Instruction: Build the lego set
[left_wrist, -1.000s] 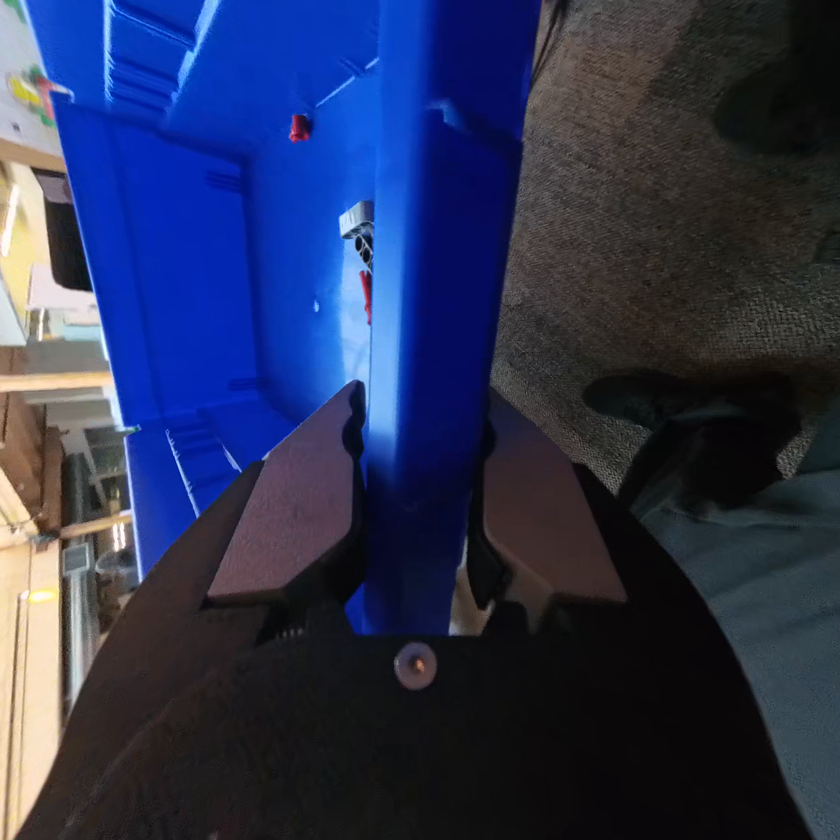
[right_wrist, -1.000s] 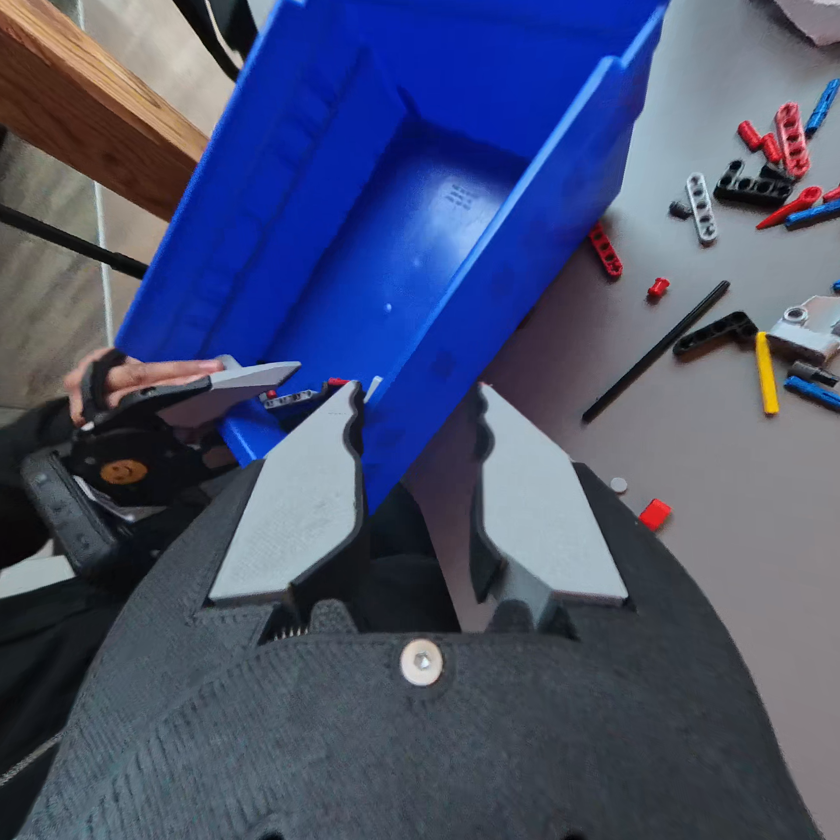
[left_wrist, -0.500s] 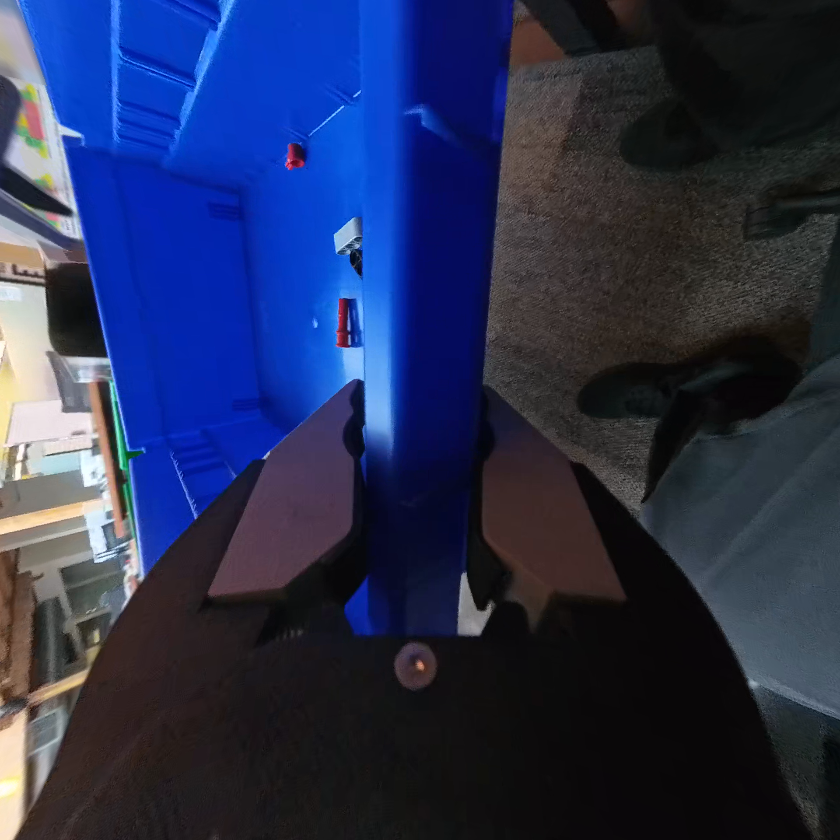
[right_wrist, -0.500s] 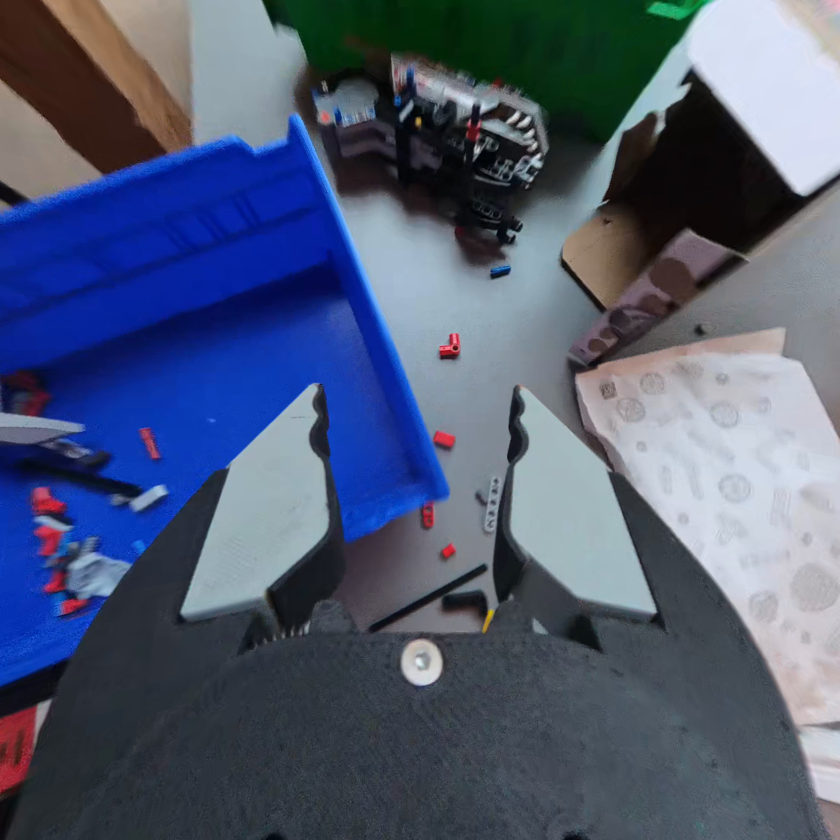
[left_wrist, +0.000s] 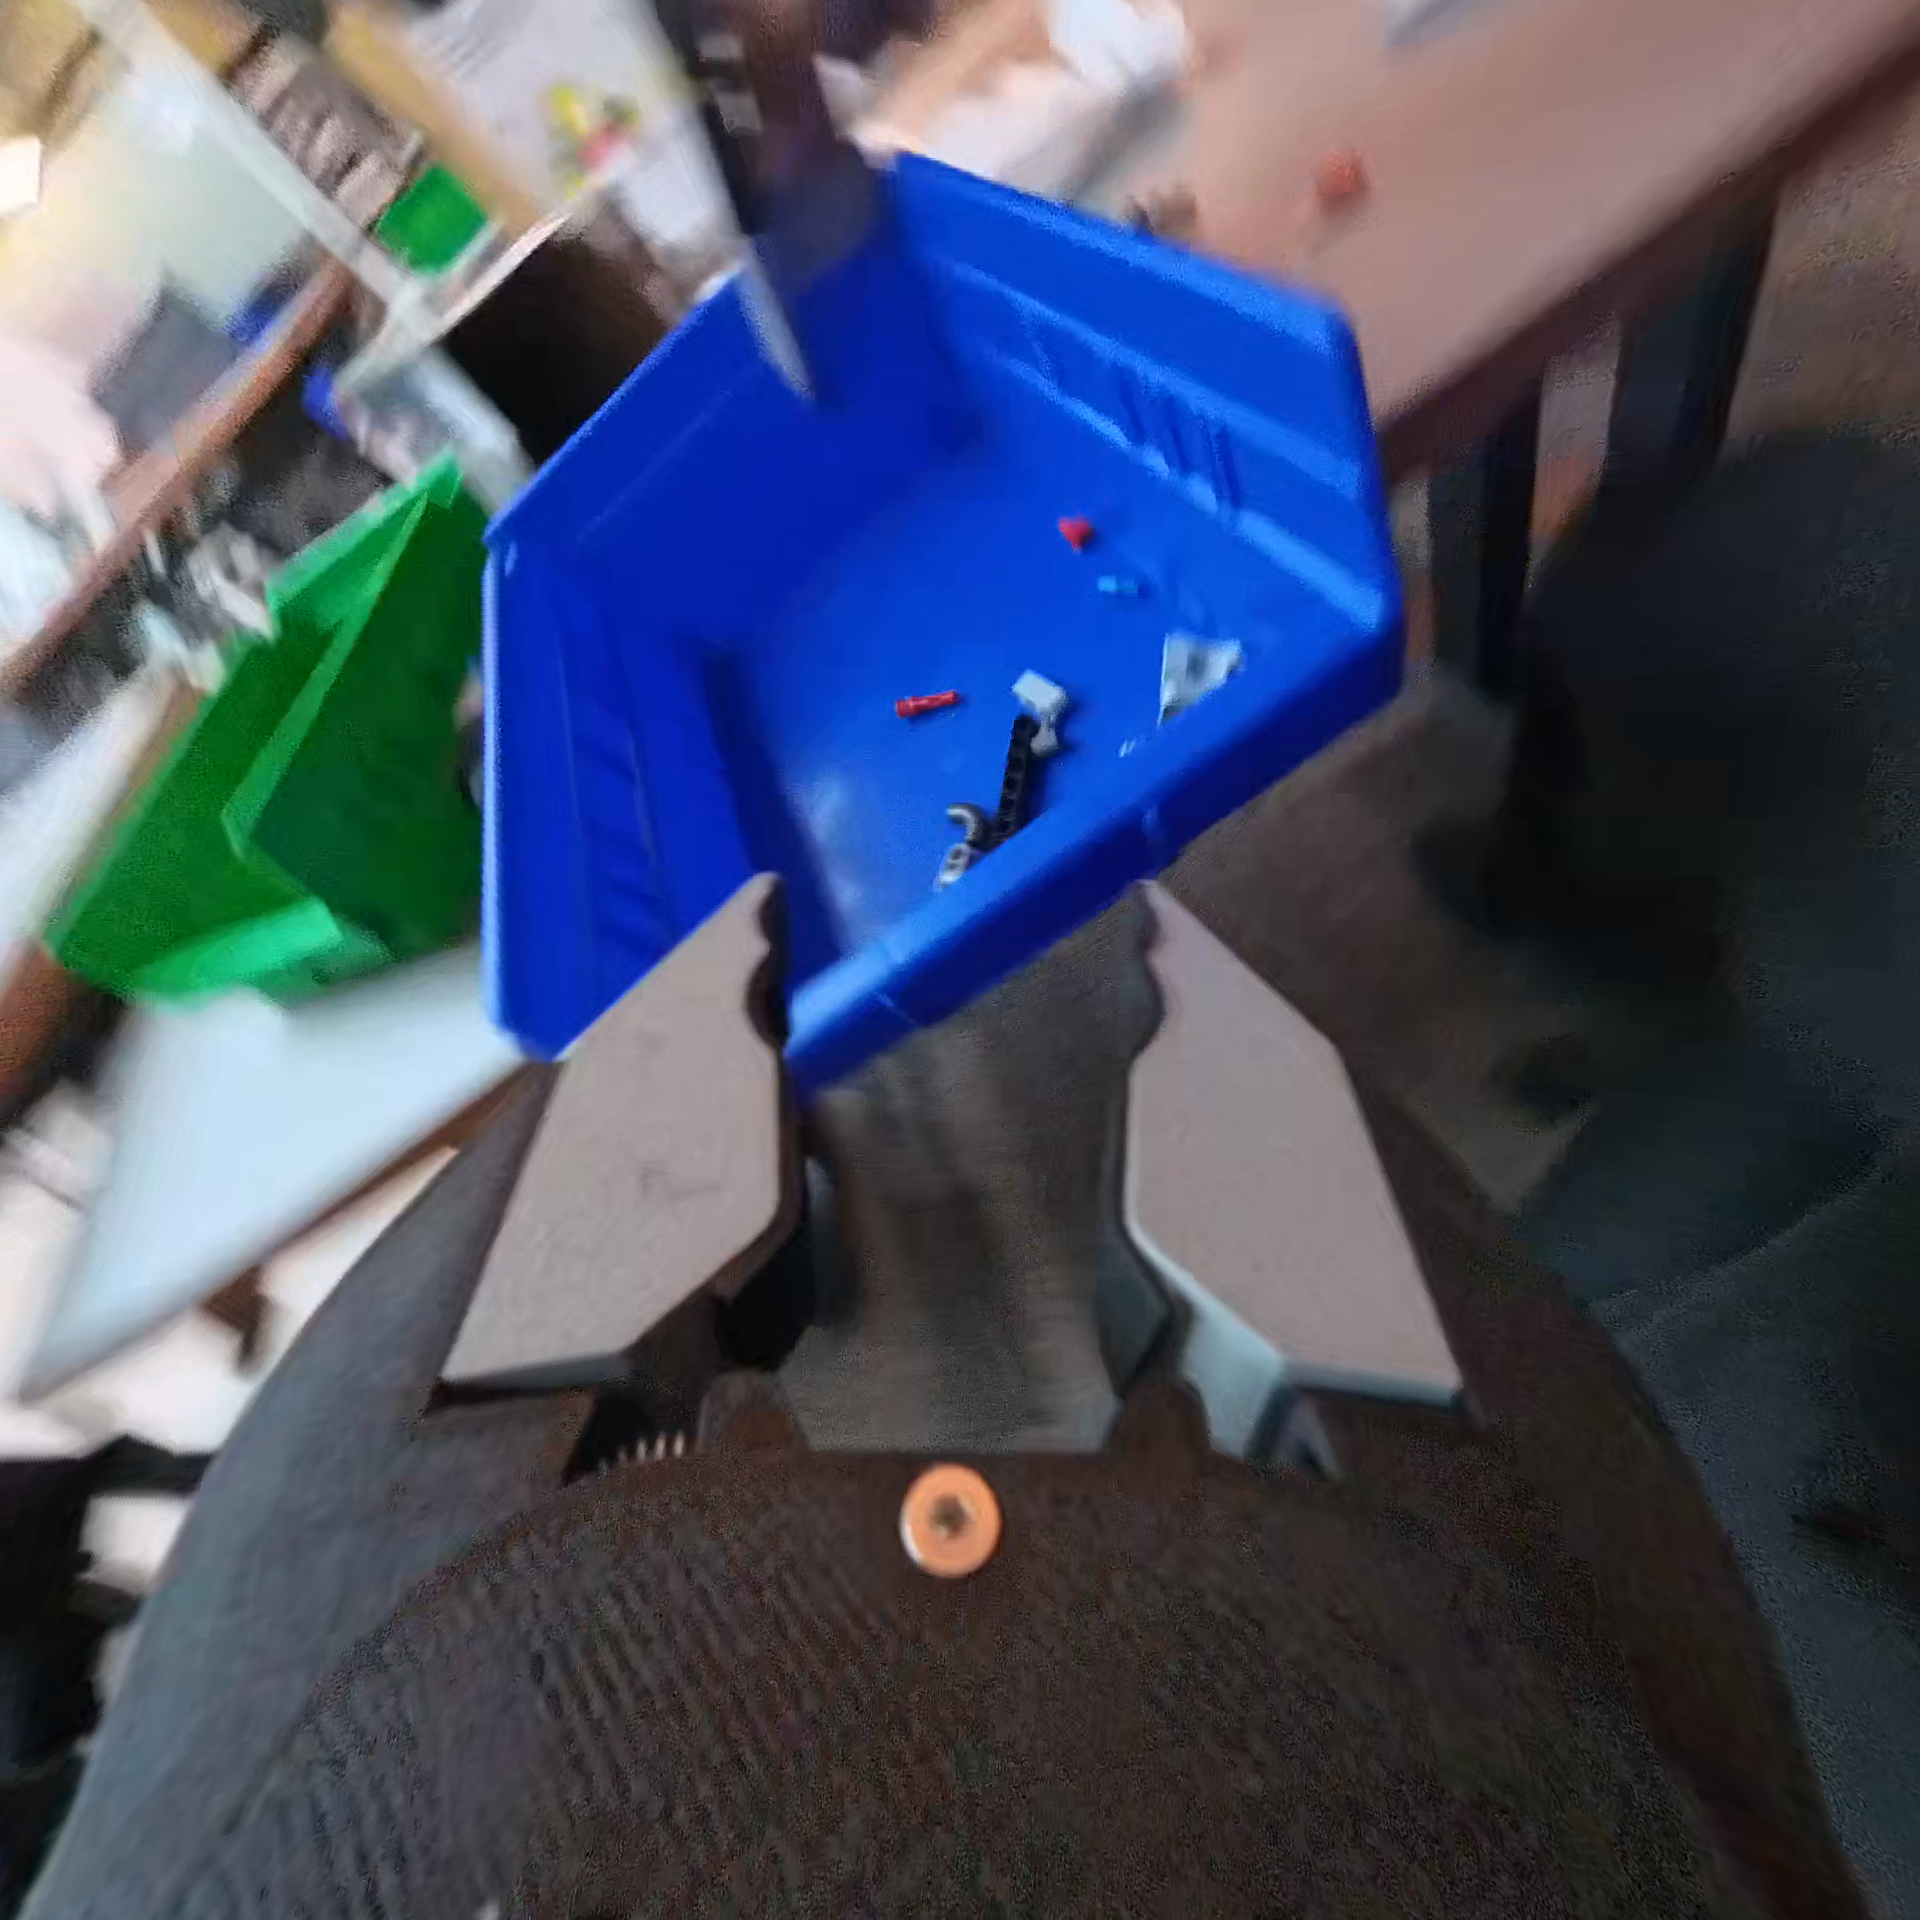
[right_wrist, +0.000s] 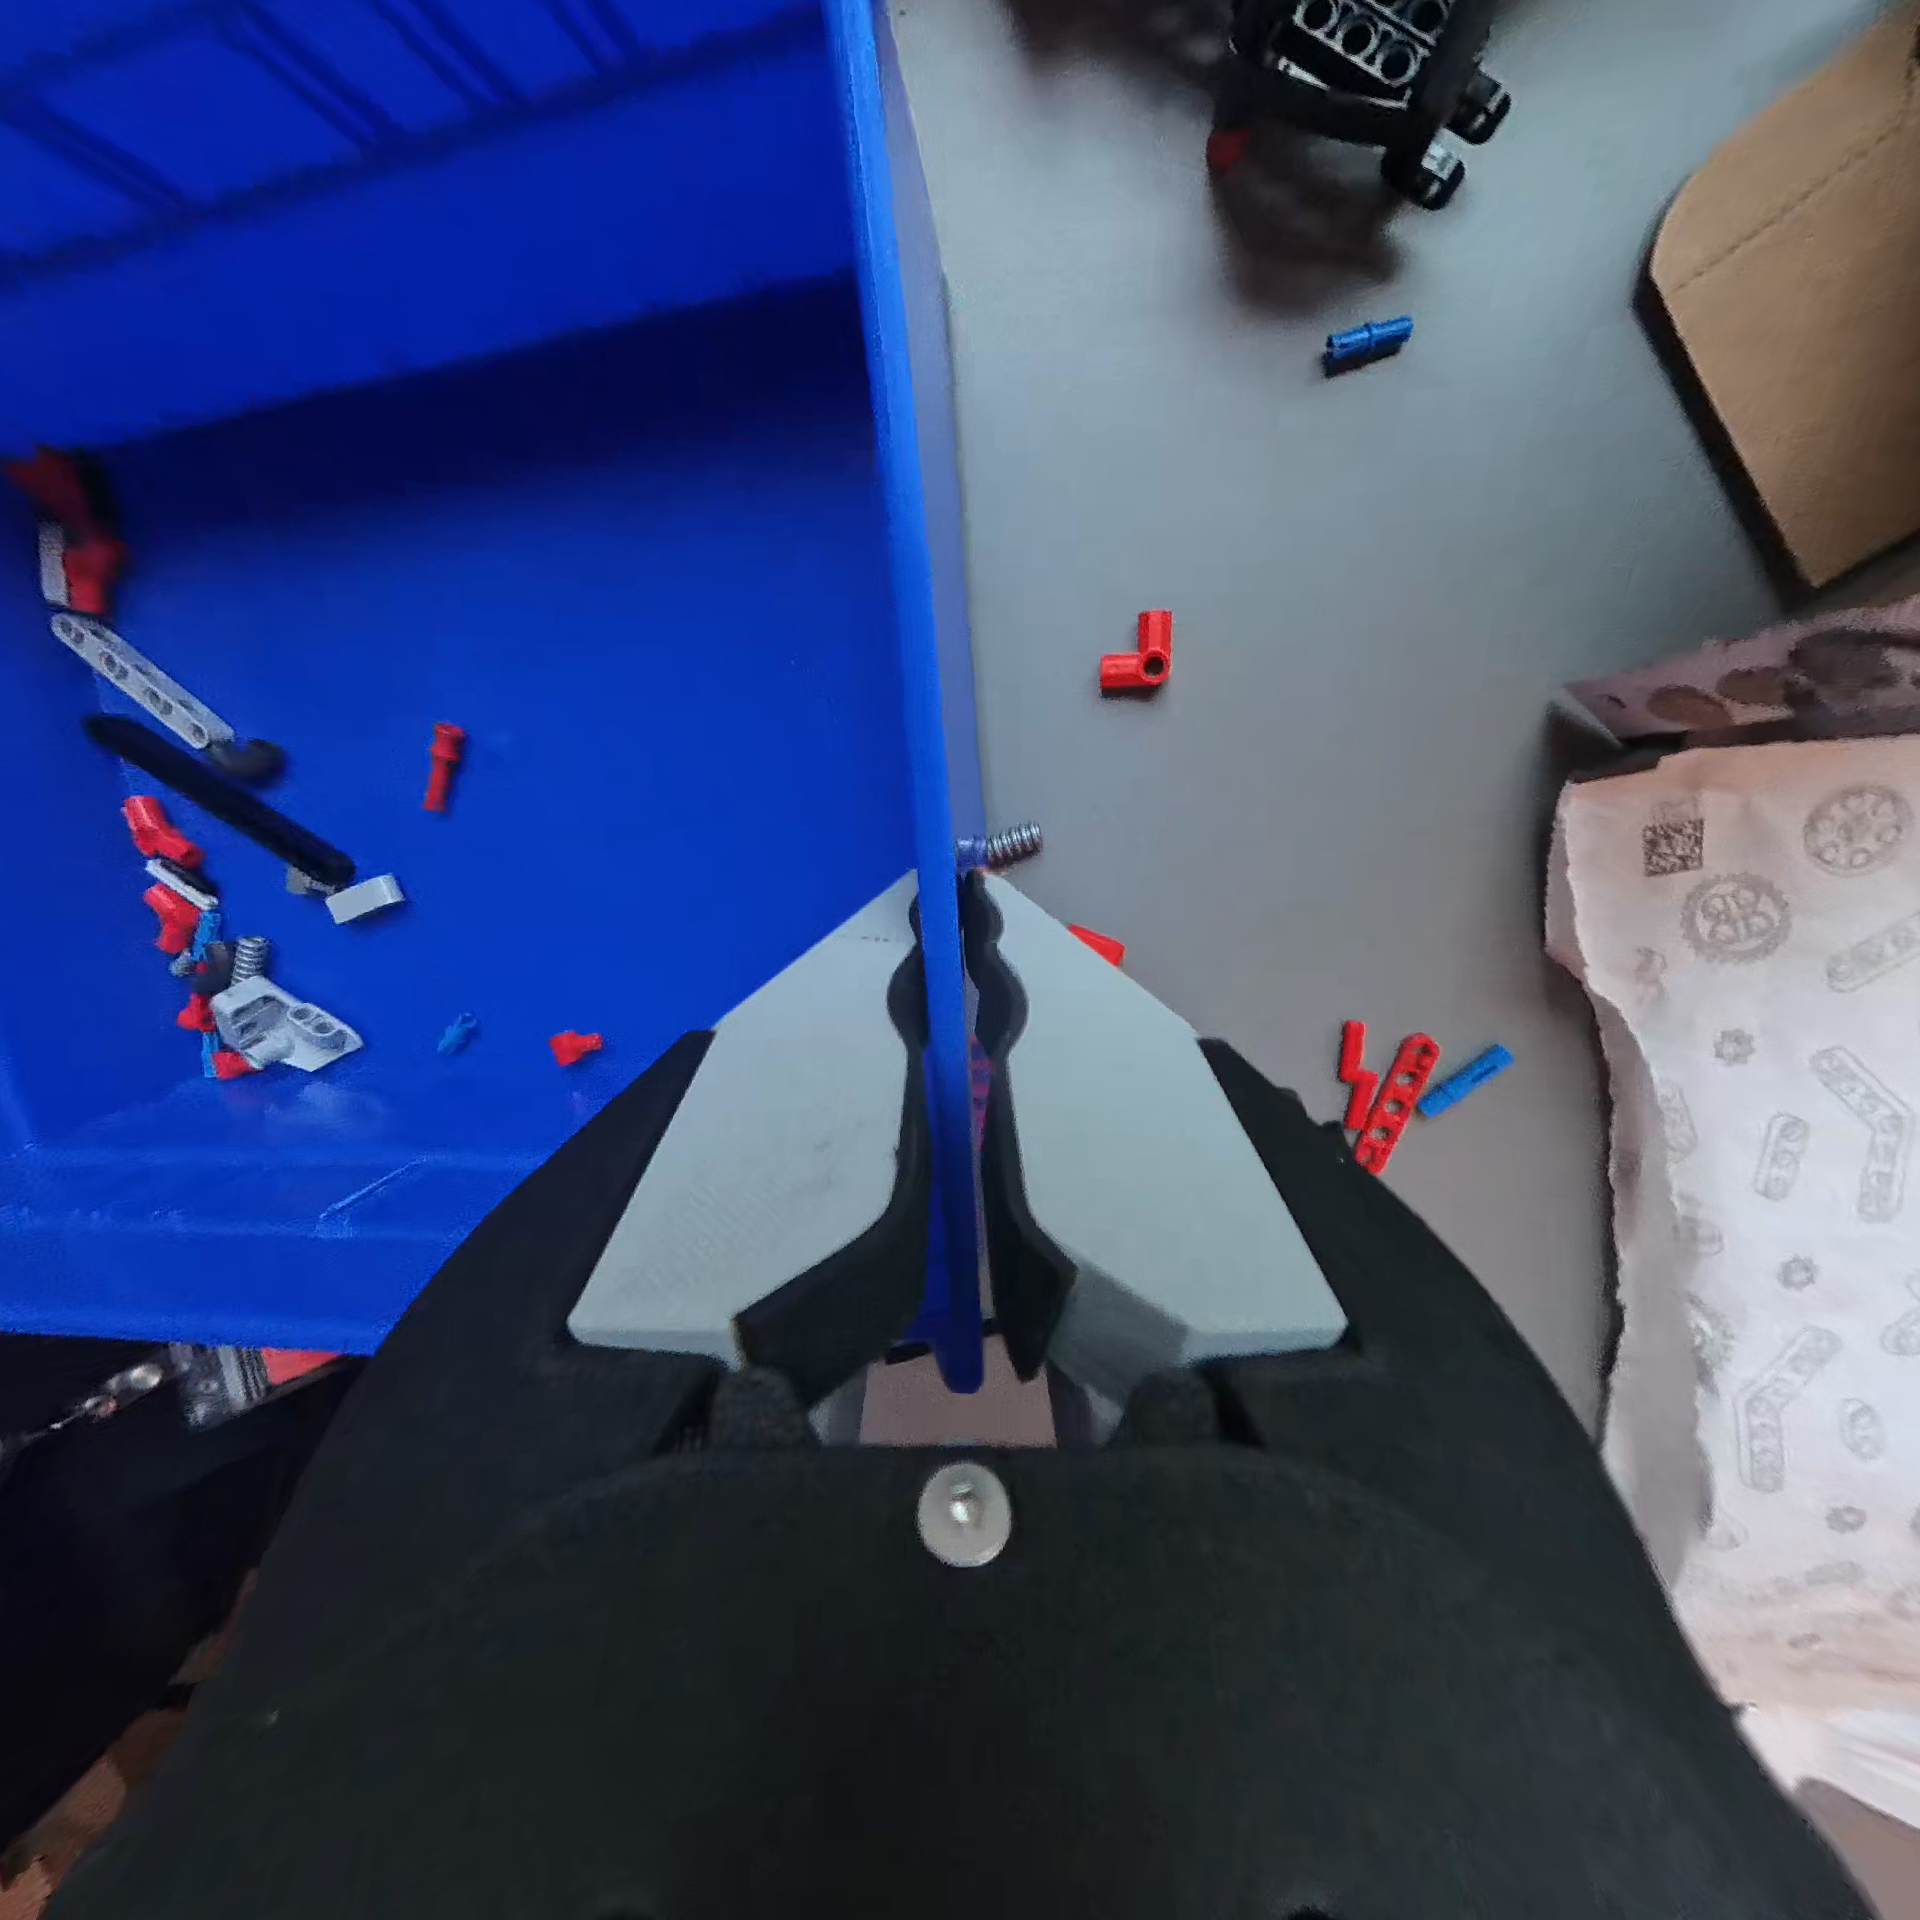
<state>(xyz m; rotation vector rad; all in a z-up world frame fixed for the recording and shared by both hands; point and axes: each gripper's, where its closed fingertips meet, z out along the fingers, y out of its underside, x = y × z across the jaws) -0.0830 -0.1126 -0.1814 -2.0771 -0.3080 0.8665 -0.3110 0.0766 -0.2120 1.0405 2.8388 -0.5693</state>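
Observation:
The blue bin (right_wrist: 468, 239) holds several loose lego pieces, among them a grey beam (right_wrist: 135, 675), a black beam (right_wrist: 218, 795) and a red pin (right_wrist: 444, 764). My right gripper (right_wrist: 945, 883) is shut on the bin's thin side wall, with both pads pressed against it. In the blurred left wrist view the bin (left_wrist: 582, 779) sits just ahead, with one corner over the carpet. My left gripper (left_wrist: 954, 894) is open and empty, with the bin's near rim just beyond its fingertips. The right gripper's finger (left_wrist: 790, 239) shows at the bin's far wall.
On the grey table right of the bin lie a red elbow piece (right_wrist: 1138, 655), a blue pin (right_wrist: 1366, 341), a red beam (right_wrist: 1397, 1101) and a spring piece (right_wrist: 1013, 844). A black lego model (right_wrist: 1351, 62), a cardboard box (right_wrist: 1818, 312) and printed paper (right_wrist: 1766, 1143) lie beyond. A green bin (left_wrist: 312, 779) stands to the left. Across from one pair of fingers to the other is roughly 30 cm.
My left gripper let go of the bin's wall, opened and drew back. My right gripper swung over, opened wide, then shut on the bin's side wall.

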